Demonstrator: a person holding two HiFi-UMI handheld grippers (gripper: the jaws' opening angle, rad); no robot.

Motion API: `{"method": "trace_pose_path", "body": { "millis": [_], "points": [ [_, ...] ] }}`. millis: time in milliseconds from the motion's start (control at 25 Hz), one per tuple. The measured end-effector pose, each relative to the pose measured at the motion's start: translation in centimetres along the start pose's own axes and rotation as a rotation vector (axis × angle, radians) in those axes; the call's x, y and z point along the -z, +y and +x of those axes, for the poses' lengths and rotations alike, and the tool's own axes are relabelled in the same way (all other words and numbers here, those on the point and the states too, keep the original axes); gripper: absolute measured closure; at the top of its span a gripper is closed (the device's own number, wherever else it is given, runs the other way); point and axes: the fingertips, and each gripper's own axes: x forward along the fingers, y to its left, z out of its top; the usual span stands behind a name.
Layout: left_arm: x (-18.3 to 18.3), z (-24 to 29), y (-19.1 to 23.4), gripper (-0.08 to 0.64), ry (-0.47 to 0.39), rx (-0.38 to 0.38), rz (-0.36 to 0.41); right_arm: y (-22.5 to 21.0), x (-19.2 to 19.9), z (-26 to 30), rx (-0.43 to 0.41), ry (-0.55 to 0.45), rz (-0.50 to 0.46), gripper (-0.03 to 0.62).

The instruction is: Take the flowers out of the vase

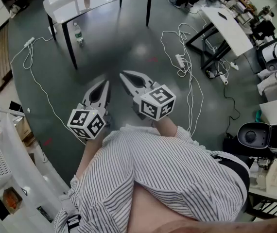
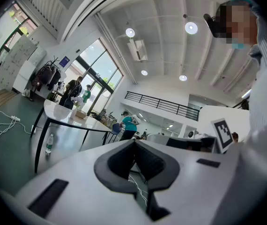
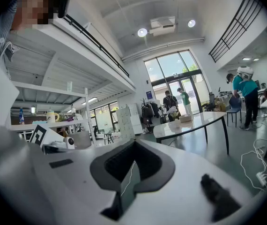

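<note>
Left gripper and right gripper are both closed on nothing; I judge approach pending, next carrying them to the desk at 11 o'clock, where I cannot make out vase or flowers.

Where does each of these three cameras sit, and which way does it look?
Head view: on the person's head, looking steeply down at the floor; shows striped shirt, left gripper, right gripper.
Left gripper view: on the left gripper, looking along its closed jaws toward a white table; shirt at right.
Right gripper view: on the right gripper, looking along its closed jaws toward glass doors; shirt at left.
Shared: all three show that table; head and left gripper views also show the bottle.
</note>
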Motion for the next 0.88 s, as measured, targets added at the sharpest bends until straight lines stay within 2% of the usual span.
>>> {"method": "trace_pose_path", "body": {
  "millis": [440, 640, 880],
  "points": [
    [-0.1, 0.0, 0.9, 0.549, 0.005, -0.016, 0.012, 0.8, 0.0, 0.6, -0.034, -0.015, 0.001, 0.577],
    [-0.2, 0.4, 1.3, 0.549, 0.017, -0.022, 0.013, -0.4, 0.0, 0.9, 0.000, -0.039, 0.095, 0.577],
    [0.6, 1.6, 1.4, 0.549, 0.048, 0.019, -0.011, -1.4, 0.5, 1.4, 0.002, -0.024, 0.104, 0.577]
  ]
}}
